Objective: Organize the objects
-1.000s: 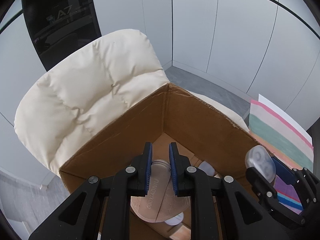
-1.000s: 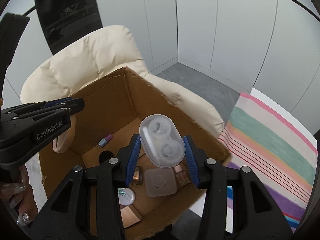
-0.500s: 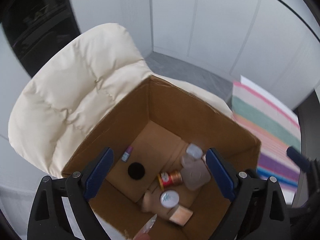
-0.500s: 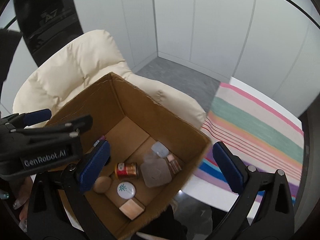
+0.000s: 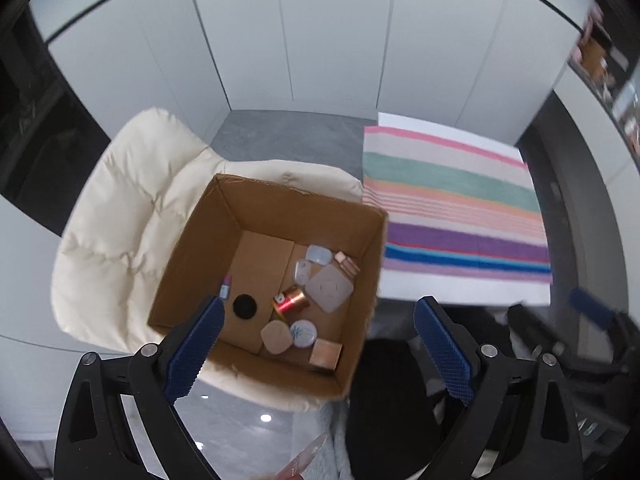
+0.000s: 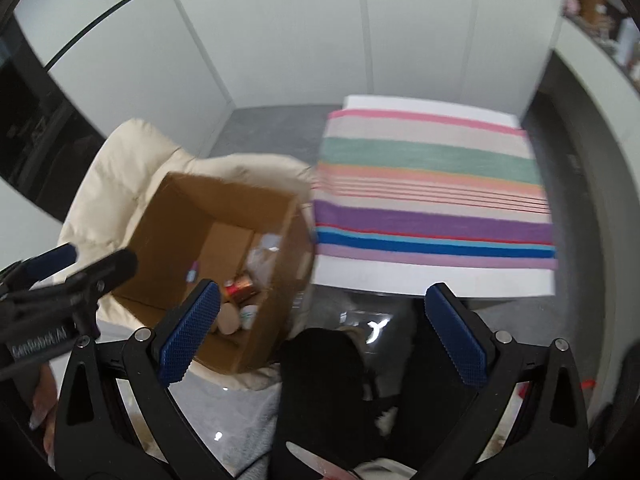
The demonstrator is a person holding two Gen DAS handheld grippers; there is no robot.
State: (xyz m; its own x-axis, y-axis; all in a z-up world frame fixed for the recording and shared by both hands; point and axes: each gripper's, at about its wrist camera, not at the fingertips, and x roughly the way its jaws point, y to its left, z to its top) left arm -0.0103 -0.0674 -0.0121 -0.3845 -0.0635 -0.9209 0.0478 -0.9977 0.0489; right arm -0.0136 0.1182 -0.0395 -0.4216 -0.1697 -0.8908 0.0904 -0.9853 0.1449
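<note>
An open cardboard box (image 5: 276,204) stands on a cream padded chair (image 5: 120,208). On its floor lie a beige pad (image 5: 275,336), a clear two-well case (image 5: 303,272), a copper spool (image 5: 291,300), a frosted square (image 5: 330,289), a white round lid (image 5: 303,333) and several other small items. My left gripper (image 5: 318,308) hangs high above the box, its jaws opening with nothing between them. My right gripper (image 6: 323,289) is open and empty, above the gap between the box (image 6: 224,216) and the table. In this blurred right wrist view the left gripper (image 6: 72,264) shows at the left.
A striped cloth (image 5: 456,216) covers a white table (image 5: 460,288) to the right of the box. Something black (image 5: 384,392) lies below the grippers, beside pale blue fabric. Grey floor and white wall panels lie behind. A fingernail (image 5: 308,456) shows at the bottom edge.
Both grippers opened and let go: the beige pad and the clear case now lie in the box. Both hands rose and rolled, so the box looks smaller and the table is in view.
</note>
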